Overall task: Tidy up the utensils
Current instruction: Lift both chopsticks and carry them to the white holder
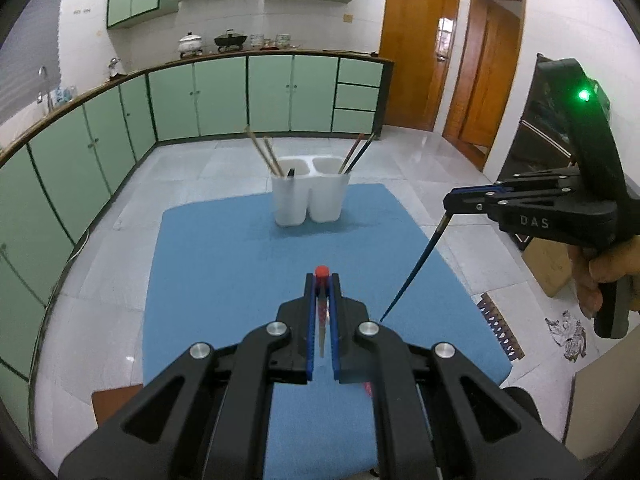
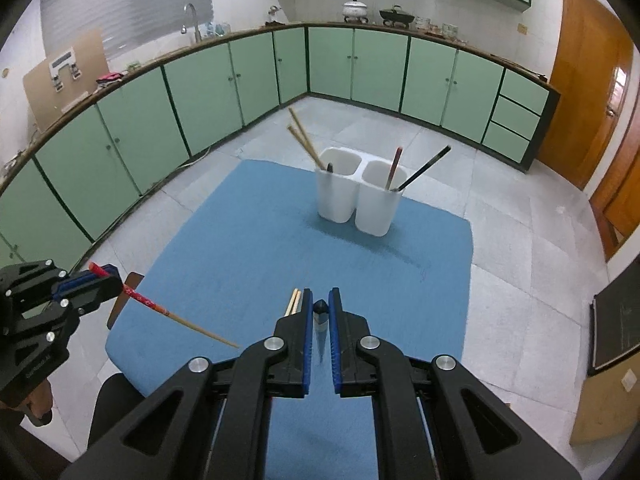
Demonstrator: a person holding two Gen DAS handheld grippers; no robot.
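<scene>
pinching a red-topped chopstick [image 2: 160, 309] near its painted end, the left gripper [image 1: 322, 292] has its blue ribbed pads pressed onto the stick; the right wrist view shows a red patterned upper part passing into bare pale wood that tapers to a point, slanting down over the blue mat [image 1: 224, 264]. the right gripper [image 2: 321, 308] likewise clamps a dark chopstick [image 1: 412, 272], a thin, glossy, blue-black rod that hangs point-down from the fingertips, its tip above the mat's right part in the left wrist view. both tools are matte black plastic with silver pivot pins; raised letters "das" can be read on the side of the right gripper, beside a lit green lamp on its handle. just left of the right gripper's fingers, the ends of two plain wooden chopsticks [image 2: 294, 301] show, with the rest hidden behind the fingers. the mat is a soft-looking blue rectangle with rounded corners, lying on pale grey floor tiles [image 2: 520, 248]. on its far part stands a white plastic twin-cup utensil holder [image 2: 356, 200], two rounded compartments joined side by side. the left compartment holds two leaning wooden chopsticks [image 2: 304, 140] and a short dark item; the right one holds a reddish-brown chopstick [image 2: 394, 168] and a black chopstick [image 2: 426, 168], leaning rightward. green cabinets [image 2: 200, 88] with a brown countertop curve round the room, and orange-brown wooden doors [image 1: 416, 48] stand to the right.
</scene>
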